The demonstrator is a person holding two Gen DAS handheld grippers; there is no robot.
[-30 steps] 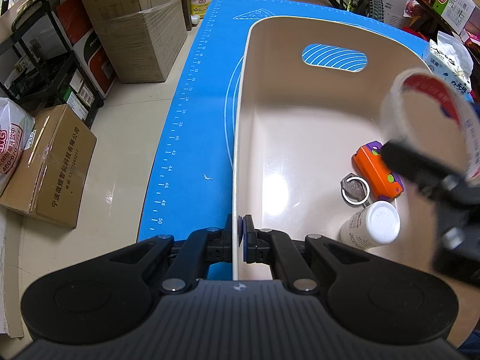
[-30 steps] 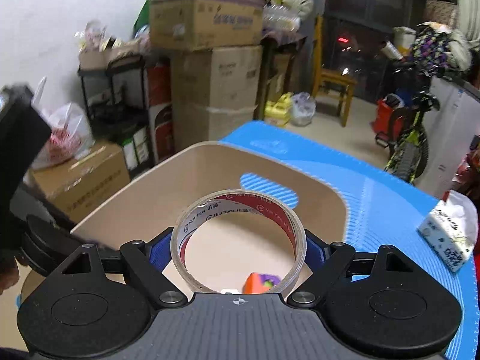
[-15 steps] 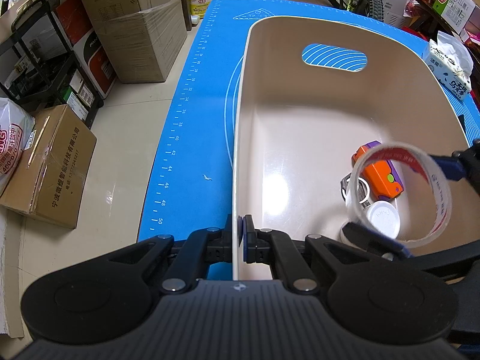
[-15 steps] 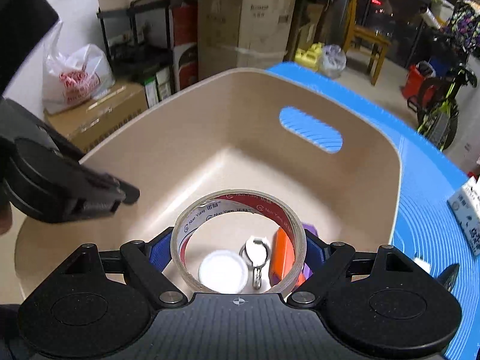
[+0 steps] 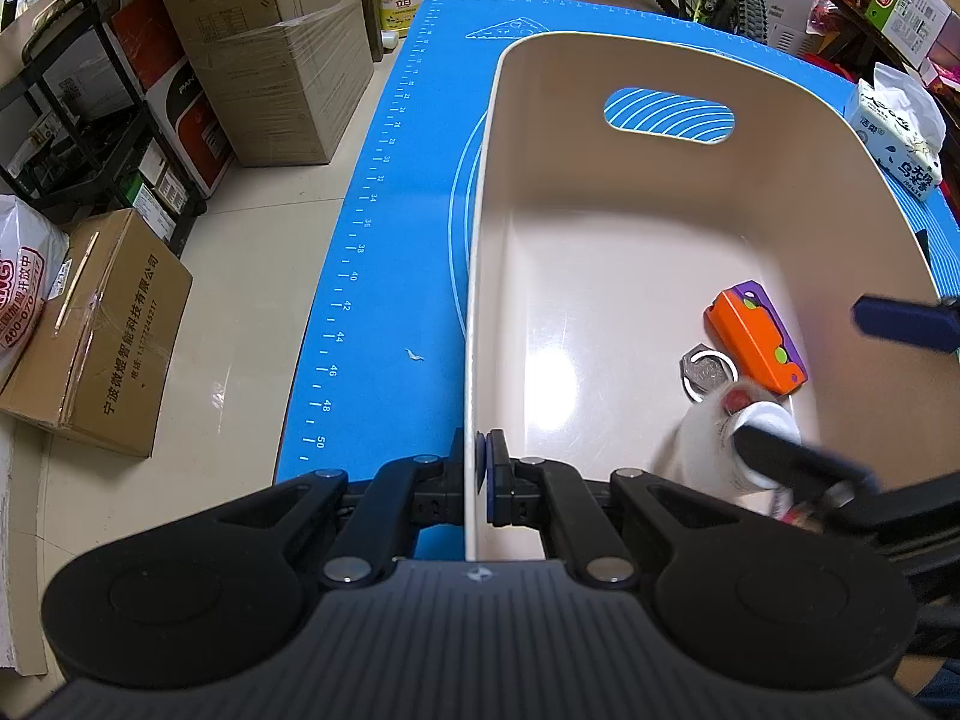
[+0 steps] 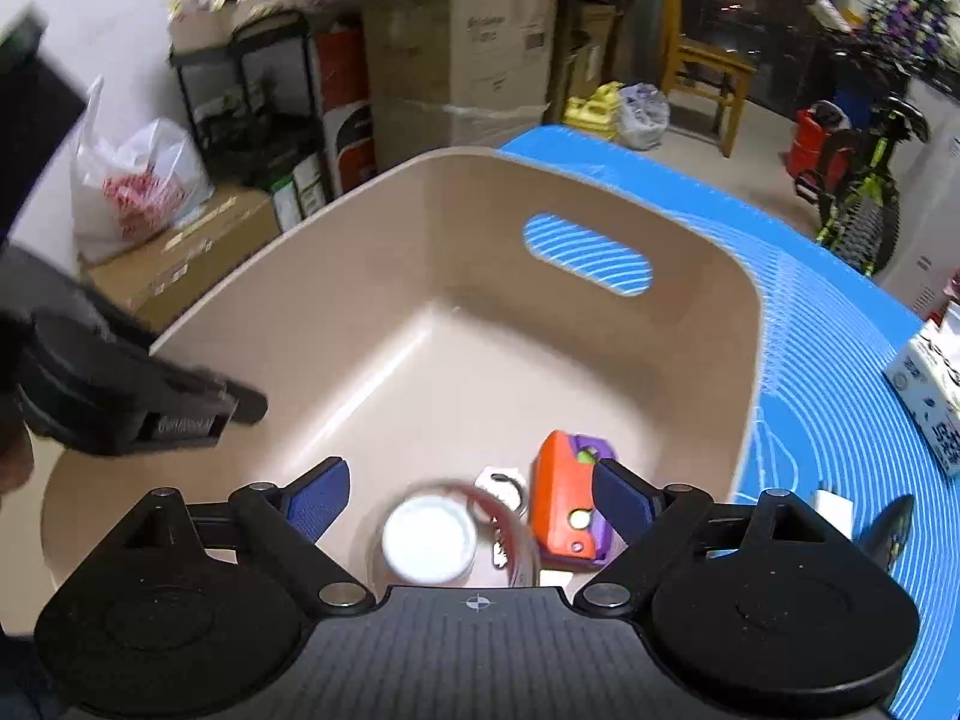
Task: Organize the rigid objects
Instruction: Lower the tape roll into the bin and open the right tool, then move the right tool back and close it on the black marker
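A beige bin (image 5: pixel 480 240) stands on the blue mat (image 5: pixel 390 240). My left gripper (image 5: pixel 483 468) is shut on the bin's near rim. In the bin lie an orange and purple toy (image 5: pixel 753 339), a metal key ring (image 5: pixel 708 372) and a white-capped bottle (image 5: pixel 771 420). My right gripper (image 6: pixel 474 498) hovers over them with its jaws opening. The clear tape roll (image 6: pixel 516 534) is a blur below the pads, free of them, around the bottle (image 6: pixel 429 543) and beside the toy (image 6: pixel 567 504). The left gripper (image 6: pixel 240 405) also shows on the rim (image 6: pixel 360 192).
A tissue pack (image 5: pixel 900 126) lies on the mat right of the bin. Cardboard boxes (image 5: pixel 270 60), a black shelf rack (image 5: pixel 90 138) and a plastic bag stand on the floor at the left. A bicycle (image 6: pixel 864 192) is parked beyond the mat.
The right gripper came down over the bin with the tape roll, then let it go; the roll dropped onto the bottle. The left gripper stayed on the rim.
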